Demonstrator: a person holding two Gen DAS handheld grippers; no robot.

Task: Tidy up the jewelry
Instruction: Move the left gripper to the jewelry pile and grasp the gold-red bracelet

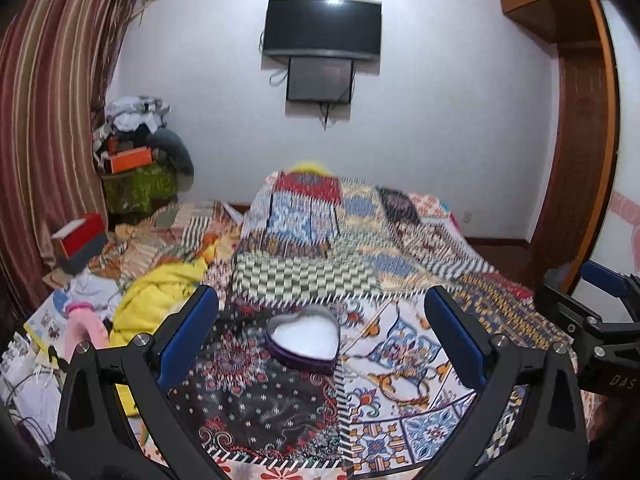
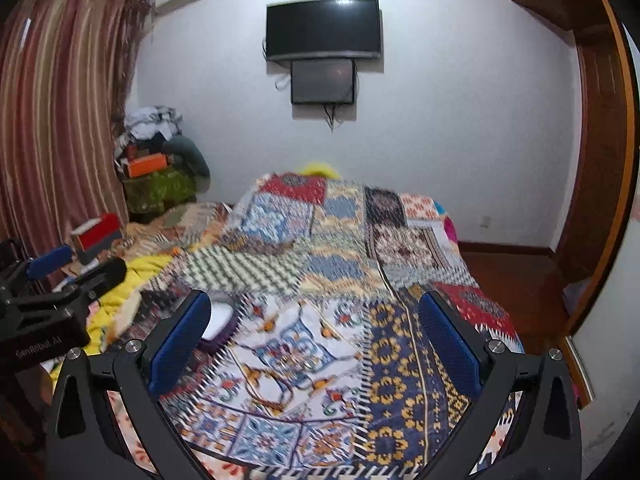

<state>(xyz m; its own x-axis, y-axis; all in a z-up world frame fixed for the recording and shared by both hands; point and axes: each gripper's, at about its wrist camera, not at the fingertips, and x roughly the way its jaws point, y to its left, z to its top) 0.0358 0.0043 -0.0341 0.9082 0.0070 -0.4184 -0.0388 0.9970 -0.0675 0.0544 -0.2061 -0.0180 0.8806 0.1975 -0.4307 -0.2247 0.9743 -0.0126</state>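
jewelry sorting: approach stage, both tools unloaded

on the patchwork bedspread, a heart-shaped box sits with no lid on it, its white lining exposed and apparently bare. the left gripper hangs above the bed with the box framed between its blue pads; the jaws stand wide apart and hold nothing. the right gripper is likewise spread wide and holds nothing, aimed at the quilt just right of the box, whose edge shows behind its left pad in the right wrist view.

small ring-like glints lie on the white floral patch; blur prevents identification, though they may be the jewelry.

step in hand, as judged: approach, before any pick. the next move calls for lowering the right gripper over one piece, closing narrowly on it against soft fabric, then carrying it to the box. thin items on cloth may slip or snag.
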